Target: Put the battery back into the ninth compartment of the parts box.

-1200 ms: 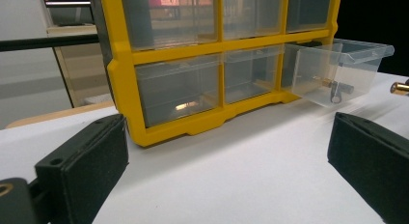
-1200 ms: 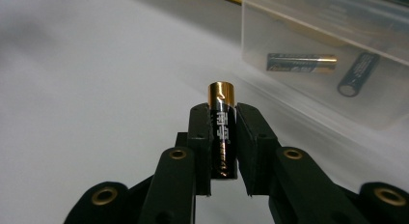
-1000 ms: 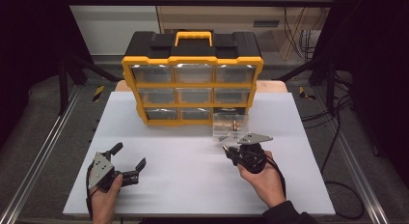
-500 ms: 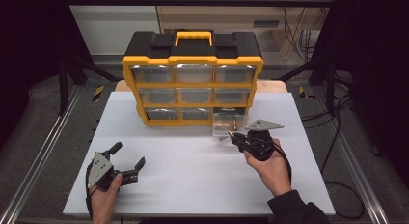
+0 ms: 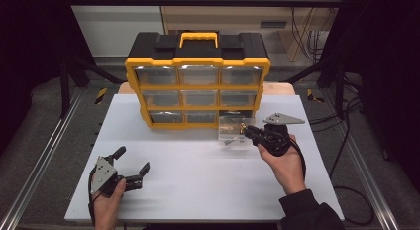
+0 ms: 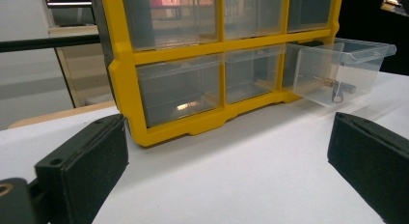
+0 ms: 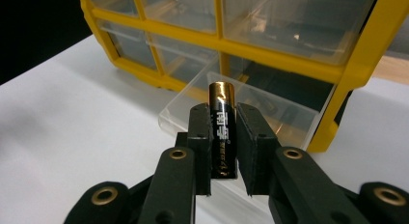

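A black and gold battery (image 7: pixel 223 132) stands clamped between the jaws of the right gripper (image 7: pixel 223 137), its gold end uppermost and its length running along the jaws. It hangs just in front of the clear drawer (image 7: pixel 231 113) that is pulled out of the bottom row of the yellow organizer (image 5: pixel 198 86), at the organizer's right end as the high view shows it. In the left gripper view, that drawer (image 6: pixel 340 69) holds a few small metal parts on its floor. The right gripper (image 5: pixel 247 132) is held above the white counter (image 5: pixel 198 170), close to the drawer's open end, with its grey three-cornered plate on top.

The organizer has a black top with a yellow handle (image 5: pixel 198 39) and three rows of clear drawers. Well in front of it, toward its left end, the left gripper (image 5: pixel 132 164) rests low over the counter in the person's hand, its jaws spread wide with nothing between them.
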`<action>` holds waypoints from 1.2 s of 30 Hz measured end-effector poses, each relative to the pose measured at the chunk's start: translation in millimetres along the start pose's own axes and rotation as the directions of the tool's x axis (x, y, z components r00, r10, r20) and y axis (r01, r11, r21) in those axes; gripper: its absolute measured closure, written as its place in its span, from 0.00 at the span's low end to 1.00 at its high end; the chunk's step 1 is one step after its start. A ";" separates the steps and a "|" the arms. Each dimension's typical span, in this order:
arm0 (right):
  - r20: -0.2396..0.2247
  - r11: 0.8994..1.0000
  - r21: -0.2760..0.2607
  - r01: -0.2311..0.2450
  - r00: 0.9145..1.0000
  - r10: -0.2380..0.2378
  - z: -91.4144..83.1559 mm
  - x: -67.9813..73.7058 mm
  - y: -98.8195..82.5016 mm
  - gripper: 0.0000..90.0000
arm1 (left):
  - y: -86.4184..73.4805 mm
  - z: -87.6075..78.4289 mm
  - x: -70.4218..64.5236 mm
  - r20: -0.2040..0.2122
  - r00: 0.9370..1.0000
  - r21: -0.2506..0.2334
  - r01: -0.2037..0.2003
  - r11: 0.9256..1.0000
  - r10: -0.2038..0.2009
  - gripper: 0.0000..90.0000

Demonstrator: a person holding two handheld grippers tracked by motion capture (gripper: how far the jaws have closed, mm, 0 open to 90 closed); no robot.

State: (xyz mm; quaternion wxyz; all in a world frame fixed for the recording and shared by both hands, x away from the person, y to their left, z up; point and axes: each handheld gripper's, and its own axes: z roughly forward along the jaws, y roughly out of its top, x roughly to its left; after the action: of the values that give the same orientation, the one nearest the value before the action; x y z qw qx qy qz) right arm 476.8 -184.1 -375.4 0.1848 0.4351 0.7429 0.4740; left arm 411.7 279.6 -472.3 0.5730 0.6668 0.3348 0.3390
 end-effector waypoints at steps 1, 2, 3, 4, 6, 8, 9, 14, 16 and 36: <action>0.001 1.000 -0.004 0.003 1.000 -0.003 -0.3 -0.5 2.1 0.85 | -0.2 0.1 0.1 0.001 1.000 0.001 0.001 1.000 -0.001 0.00; 0.004 1.000 -0.006 0.006 1.000 -0.006 -0.9 -0.9 4.3 0.85 | -0.2 0.2 0.2 0.001 1.000 0.000 0.002 1.000 -0.002 0.00; 0.004 1.000 -0.008 0.004 1.000 -0.004 -1.7 -1.1 6.5 0.85 | -0.2 0.2 0.3 0.001 1.000 -0.001 0.002 1.000 -0.002 0.00; 0.005 1.000 -0.010 0.006 1.000 -0.006 -2.0 -1.3 8.8 0.85 | -0.1 0.0 0.6 0.001 1.000 -0.001 0.003 1.000 -0.003 0.00; 0.008 1.000 -0.013 0.010 1.000 -0.010 -2.9 -1.7 14.0 0.85 | -0.2 -0.5 1.4 -0.001 1.000 -0.005 0.009 1.000 -0.009 0.00; 0.012 1.000 -0.019 0.017 1.000 -0.017 -2.4 -2.0 20.1 0.85 | -1.1 -1.0 1.9 -0.002 1.000 -0.001 0.008 1.000 -0.008 0.00; 0.014 1.000 -0.023 0.022 1.000 -0.022 -1.6 -2.2 23.6 0.85 | -1.1 -1.4 1.9 -0.003 1.000 -0.002 0.010 1.000 -0.010 0.00; 0.001 0.999 -0.025 0.037 0.999 -0.037 9.1 1.2 40.9 0.85 | -0.1 -1.2 0.6 -0.001 1.000 -0.002 0.004 1.000 -0.004 0.00; 0.000 0.999 -0.012 0.048 0.999 -0.048 16.1 3.1 46.3 0.85 | 0.0 -1.1 0.5 -0.001 1.000 -0.004 0.005 1.000 -0.005 0.00; 0.044 0.977 0.173 0.121 0.990 -0.130 64.8 4.3 40.0 0.81 | 0.0 -1.2 2.3 -0.003 1.000 -0.012 0.017 1.000 -0.017 0.00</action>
State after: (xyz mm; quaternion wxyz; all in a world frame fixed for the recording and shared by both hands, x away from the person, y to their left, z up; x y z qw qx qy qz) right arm 537.8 -138.5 -371.5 0.1970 0.4142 0.8012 0.3842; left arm 412.0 282.2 -472.0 0.5793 0.6601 0.3394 0.3369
